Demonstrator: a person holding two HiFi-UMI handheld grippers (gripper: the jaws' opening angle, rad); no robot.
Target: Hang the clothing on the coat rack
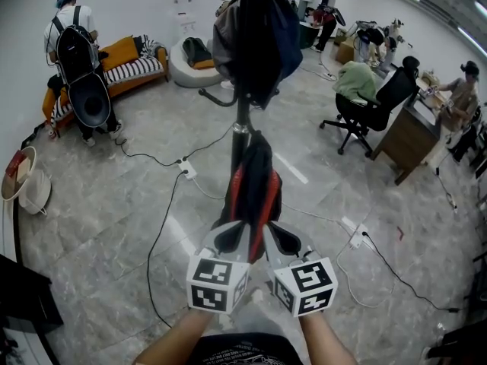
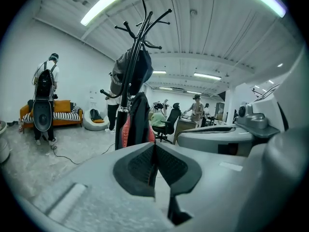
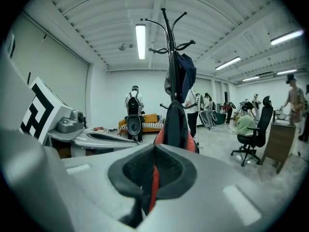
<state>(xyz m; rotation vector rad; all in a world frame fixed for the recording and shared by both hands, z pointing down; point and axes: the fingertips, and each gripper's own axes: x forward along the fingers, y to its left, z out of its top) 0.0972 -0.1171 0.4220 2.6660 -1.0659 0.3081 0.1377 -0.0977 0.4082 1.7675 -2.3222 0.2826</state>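
surface: grey marbled tile floor (image 1: 99, 204) | on it: black metal coat rack (image 1: 242, 120), orange striped-cushion sofa (image 1: 122, 54), black cables (image 1: 156, 238), white power strips (image 1: 186, 170)

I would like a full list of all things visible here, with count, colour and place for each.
coat rack: 1, black, centre of the room
hung clothes: a few, dark blue and grey, high on the coat rack
garment: 1, black and red, in front of the coat rack, in both grippers
sofa: 1, orange, far left
beanbag: 1, white, beside the sofa
office chair: 1, black, right of the coat rack
desk: 1, brown, far right
cables: several, black and white, on the floor
people: at least four, mixed clothing, room's edges
left gripper: 1, grey, shut on the garment
right gripper: 1, grey, shut on the garment
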